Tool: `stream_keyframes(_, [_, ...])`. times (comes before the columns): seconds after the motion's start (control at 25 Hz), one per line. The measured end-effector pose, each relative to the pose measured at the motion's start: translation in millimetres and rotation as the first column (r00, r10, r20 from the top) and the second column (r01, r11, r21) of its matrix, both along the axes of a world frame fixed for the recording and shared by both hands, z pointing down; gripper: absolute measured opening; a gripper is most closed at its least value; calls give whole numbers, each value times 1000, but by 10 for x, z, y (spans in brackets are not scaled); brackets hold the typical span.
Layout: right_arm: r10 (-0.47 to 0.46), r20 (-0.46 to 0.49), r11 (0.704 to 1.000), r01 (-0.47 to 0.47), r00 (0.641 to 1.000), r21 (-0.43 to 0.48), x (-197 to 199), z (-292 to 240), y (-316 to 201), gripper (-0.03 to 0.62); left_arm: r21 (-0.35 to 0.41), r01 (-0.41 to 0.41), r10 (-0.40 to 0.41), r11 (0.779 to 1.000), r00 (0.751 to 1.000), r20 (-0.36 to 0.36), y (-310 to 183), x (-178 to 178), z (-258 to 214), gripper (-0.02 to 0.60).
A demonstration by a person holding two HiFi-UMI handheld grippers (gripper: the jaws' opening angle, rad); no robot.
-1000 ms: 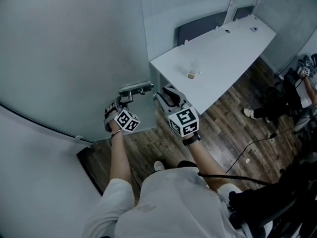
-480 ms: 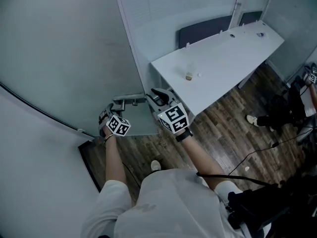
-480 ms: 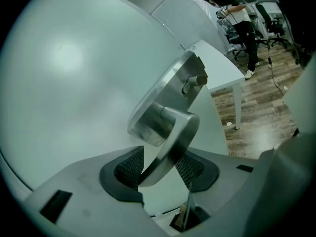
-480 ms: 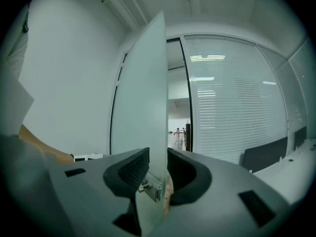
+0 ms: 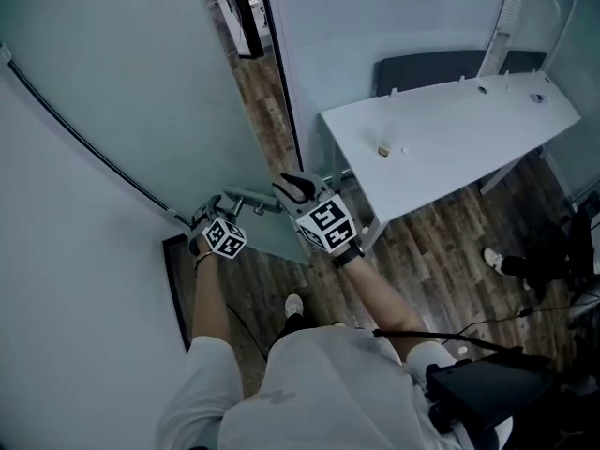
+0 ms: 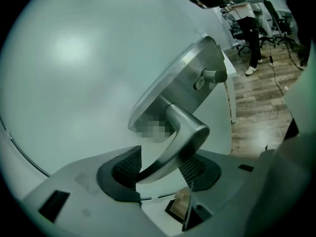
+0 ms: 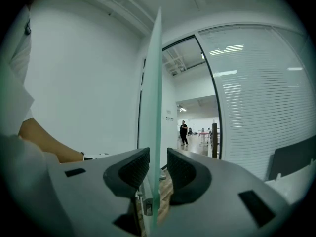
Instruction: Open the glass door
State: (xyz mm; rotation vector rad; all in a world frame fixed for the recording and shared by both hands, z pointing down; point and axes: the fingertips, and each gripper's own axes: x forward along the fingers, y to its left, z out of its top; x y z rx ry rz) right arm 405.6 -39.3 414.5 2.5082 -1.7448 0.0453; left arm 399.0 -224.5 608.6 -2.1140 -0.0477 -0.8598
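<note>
Left tool (image 6: 161,174) jaws just opening, loose around lever handle (image 6: 185,132); right tool (image 7: 158,170) open astride glass door (image 7: 154,93) edge, vertical, dead ahead.

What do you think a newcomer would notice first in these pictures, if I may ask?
The big frosted glass door fills the head view's upper left and stands open. The left gripper has the door's lever handle between jaws that have just been opening, while the right gripper straddles the door's free edge. A white desk stands at the right.
</note>
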Motion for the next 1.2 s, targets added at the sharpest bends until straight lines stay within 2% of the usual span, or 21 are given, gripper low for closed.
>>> stream_keyframes(0.2, [-137, -25, 991, 137, 990, -1, -484, 35, -150, 95, 36, 30, -31, 999, 999, 29, -131, -404, 88, 212])
stream_keyframes(0.48, [-286, -12, 958, 286, 958, 7, -1046, 114, -266, 95, 101, 33, -43, 994, 995, 93, -243, -990, 142, 218])
stream_keyframes(0.76, [-451, -73, 891, 454, 889, 15, -1688, 43, -409, 95, 129, 0, -7, 992, 998, 55, -387, -1470, 66, 218])
stream_keyframes(1.04, [-525, -121, 848, 530, 842, 12, -2255, 86, -502, 95, 156, -40, 33, 987, 998, 46, -480, -1889, 111, 218])
stream_keyframes(1.12, [-576, -155, 813, 582, 803, -4, -2508, 151, -572, 95, 163, -53, 44, 985, 997, 56, -548, -2077, 178, 218])
stream_keyframes(1.2, [-630, -179, 773, 632, 755, -57, -2782, 214, -670, 95, 173, -71, 59, 982, 995, 74, -636, -2241, 194, 218])
